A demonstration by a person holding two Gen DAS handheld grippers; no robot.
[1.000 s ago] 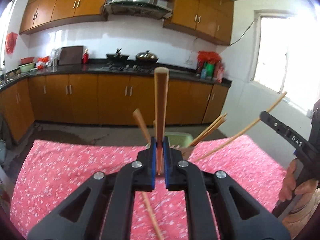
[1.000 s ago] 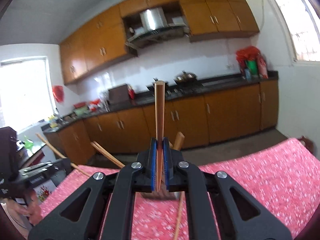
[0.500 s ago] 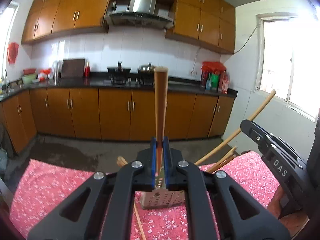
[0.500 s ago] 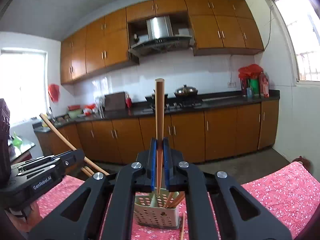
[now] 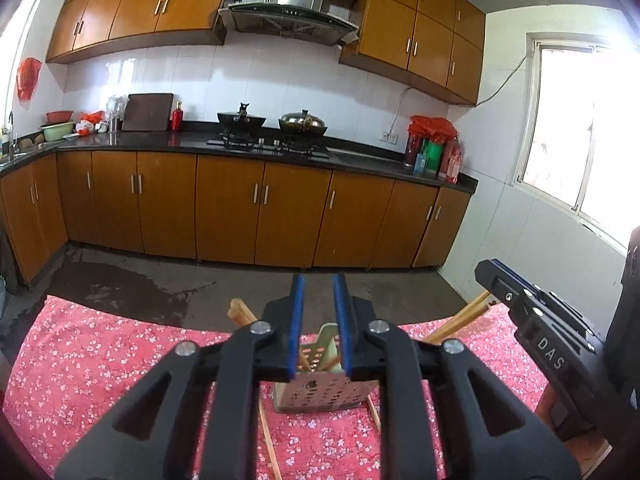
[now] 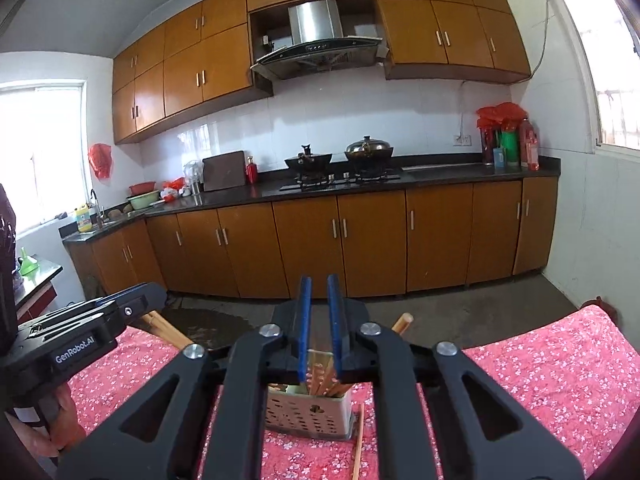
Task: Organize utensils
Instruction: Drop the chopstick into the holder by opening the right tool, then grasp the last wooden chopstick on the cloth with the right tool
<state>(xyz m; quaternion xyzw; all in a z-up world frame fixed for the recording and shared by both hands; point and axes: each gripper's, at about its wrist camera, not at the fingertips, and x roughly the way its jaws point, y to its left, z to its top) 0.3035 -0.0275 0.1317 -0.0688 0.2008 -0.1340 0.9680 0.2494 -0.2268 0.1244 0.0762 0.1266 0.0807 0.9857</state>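
On the pink floral tablecloth (image 5: 100,364), just beyond both sets of gripper fingertips, stands a perforated utensil holder (image 5: 324,394), pale green-grey, with several wooden chopsticks (image 6: 326,378) leaning inside it. Their upper ends fan out to either side: in the left wrist view one pair of tips (image 5: 239,312) rises to the left of the holder and another stick (image 5: 460,322) slants out to the right. A loose chopstick (image 6: 357,440) lies on the cloth just beside the holder's near right corner in the right wrist view; the left wrist view shows thin sticks (image 5: 269,440) lying on the cloth on both sides of the holder's base.

The left gripper (image 5: 319,320) hovers above the holder with its blue-padded fingers apart and nothing between them. The right gripper (image 6: 320,320) is likewise spread, its gap empty, with the holder's rim showing through it. Each gripper appears at the edge of the other's view, the right one at the far right of the left wrist view, the left one at the lower left of the right wrist view.

Farther off, past a bare concrete floor (image 5: 160,276), a run of brown base cabinets (image 6: 360,240) carries a dark countertop with two pots on a gas hob (image 6: 340,178), a range hood (image 6: 316,46) above, and red bottles (image 6: 508,140) near a window at the right.
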